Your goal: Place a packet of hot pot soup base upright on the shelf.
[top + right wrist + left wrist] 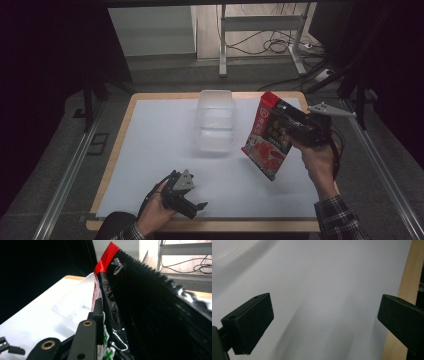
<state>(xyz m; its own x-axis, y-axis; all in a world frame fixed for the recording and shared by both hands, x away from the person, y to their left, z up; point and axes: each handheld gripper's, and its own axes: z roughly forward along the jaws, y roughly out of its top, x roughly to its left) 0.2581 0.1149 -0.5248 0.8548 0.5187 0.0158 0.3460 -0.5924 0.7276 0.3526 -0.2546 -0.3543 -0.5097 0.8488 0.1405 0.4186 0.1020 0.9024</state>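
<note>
Pouch (267,135) hangs in the air over the right half of the table (150,150), clamped in my right gripper (295,129), its long axis tilted from the red top seal down toward me. Clear plastic container (216,121) stands just to its left, mouth up, and nothing lies between the two. I judge that leftward gap is what the coming move turns on. My left gripper (192,201) rests near the front edge, jaws spread and empty, well apart from both.

Right gripper (295,127) raised, jaws apparently clamped.
</note>
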